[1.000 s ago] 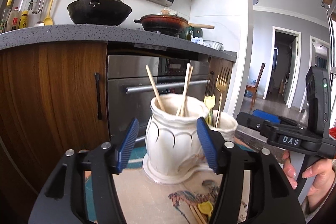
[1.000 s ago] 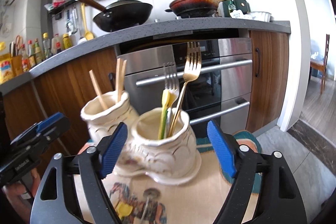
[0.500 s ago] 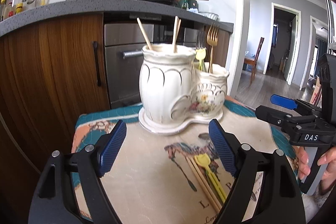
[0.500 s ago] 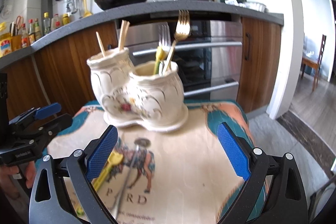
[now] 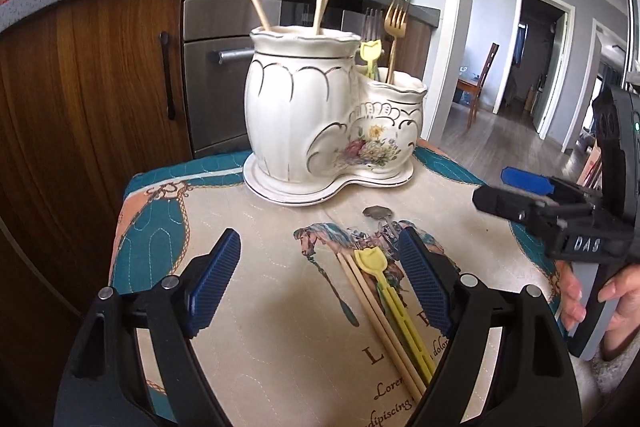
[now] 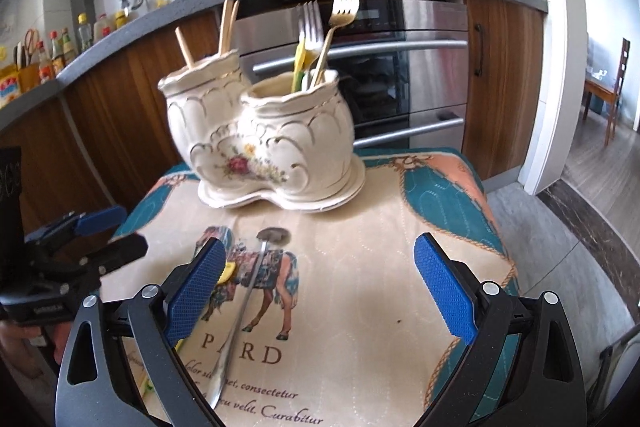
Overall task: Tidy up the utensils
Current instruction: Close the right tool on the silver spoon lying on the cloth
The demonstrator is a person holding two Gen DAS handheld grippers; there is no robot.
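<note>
Both tongs gape empty: left gripper (image 5: 320, 287) has chopsticks (image 5: 380, 323) lying near-to-far by its right jaw; right gripper (image 6: 316, 291), spoon (image 6: 248, 303) inside left jaw.

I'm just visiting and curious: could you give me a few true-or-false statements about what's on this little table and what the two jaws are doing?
1. The white ceramic holder stands upright on the printed cloth. True.
2. The gold fork lies flat on the cloth. False: it stands in the holder's lower pot.
3. A metal spoon lies on the cloth. True.
4. The left gripper grips the chopsticks. False: its jaws are open and hold nothing.
5. The right gripper is open. True.
</note>
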